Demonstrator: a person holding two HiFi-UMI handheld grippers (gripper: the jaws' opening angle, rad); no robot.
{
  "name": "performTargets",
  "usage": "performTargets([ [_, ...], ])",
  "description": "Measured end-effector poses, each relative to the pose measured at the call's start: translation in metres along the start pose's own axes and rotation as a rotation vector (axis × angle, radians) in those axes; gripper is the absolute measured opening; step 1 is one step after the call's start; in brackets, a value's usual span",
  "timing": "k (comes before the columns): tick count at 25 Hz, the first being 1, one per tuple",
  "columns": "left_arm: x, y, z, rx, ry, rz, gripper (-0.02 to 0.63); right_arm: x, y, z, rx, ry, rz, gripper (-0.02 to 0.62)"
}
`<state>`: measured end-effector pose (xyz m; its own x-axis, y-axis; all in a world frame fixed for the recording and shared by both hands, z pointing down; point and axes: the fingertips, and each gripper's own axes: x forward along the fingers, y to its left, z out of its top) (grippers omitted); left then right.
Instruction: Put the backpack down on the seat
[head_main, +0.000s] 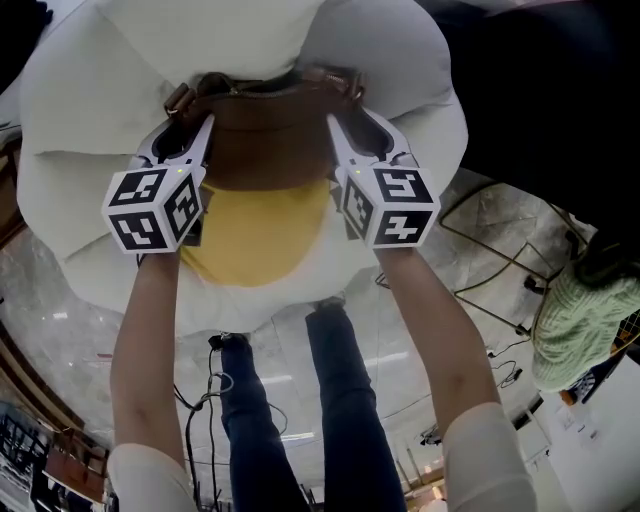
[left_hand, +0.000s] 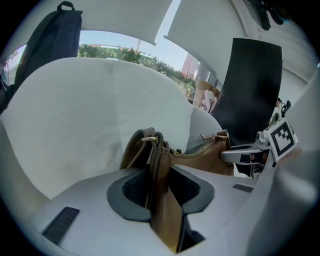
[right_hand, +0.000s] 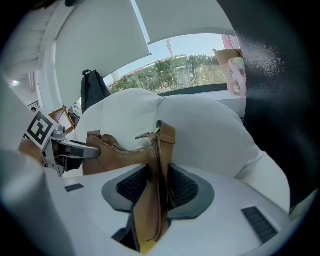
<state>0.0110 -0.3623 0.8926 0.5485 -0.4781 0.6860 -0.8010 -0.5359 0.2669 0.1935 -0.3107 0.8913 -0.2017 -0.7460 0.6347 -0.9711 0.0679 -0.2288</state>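
Backpack (head_main: 265, 150), smooth tan leather, puffy white seat (head_main: 80, 110)

White puffy seat (head_main: 80, 120) beneath brown backpack (head_main: 265, 150)

**Head view.** Bright, even indoor light. The white seat (head_main: 80, 130) is nearly washed out at upper centre, the upper right corner falls to black, and the glossy floor (head_main: 60, 300) carries streaked lamp reflections in the lower part of the frame.

**Gripper views.** Daylight enters through a window (left_hand: 125, 45) at upper centre (left) and upper centre-right (right_hand: 185, 62) (right). Both show fisheye bending, dark rounded corners and a soft-focus foreground along the bottom edge.
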Motion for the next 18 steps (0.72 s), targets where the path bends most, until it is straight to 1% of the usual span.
performTargets([
  [6, 0.002, 0.002, -0.001, -0.043, 0.001, -0.012, 0.134, 0.0, 0.0, -0.001, 0.009, -0.012, -0.001, 0.155],
  [7, 0.003, 0.001, -0.003, -0.049, 0.008, -0.016, 0.152, -0.001, -0.001, -0.001, 0.014, -0.011, -0.002, 0.155],
  [9, 0.008, -0.003, -0.008, -0.051, 0.03, -0.022, 0.231, 0.0, 0.0, -0.002, 0.029, -0.004, -0.005, 0.155],
  [10, 0.009, -0.004, -0.01, -0.046, 0.037, -0.019, 0.249, 0.0, 0.0, -0.003, 0.032, 0.002, -0.006, 0.155],
  [12, 0.009, -0.003, -0.009, -0.046, 0.036, -0.008, 0.259, 0.002, 0.001, -0.002, 0.036, 0.009, -0.007, 0.156],
  [14, 0.008, 0.0, -0.007, -0.072, 0.024, -0.002, 0.259, 0.001, 0.001, 0.0, 0.043, 0.007, -0.004, 0.162],
  [18, 0.001, 0.01, -0.016, -0.108, 0.021, 0.029, 0.259, -0.005, -0.006, -0.005, 0.078, 0.001, -0.017, 0.203],
])
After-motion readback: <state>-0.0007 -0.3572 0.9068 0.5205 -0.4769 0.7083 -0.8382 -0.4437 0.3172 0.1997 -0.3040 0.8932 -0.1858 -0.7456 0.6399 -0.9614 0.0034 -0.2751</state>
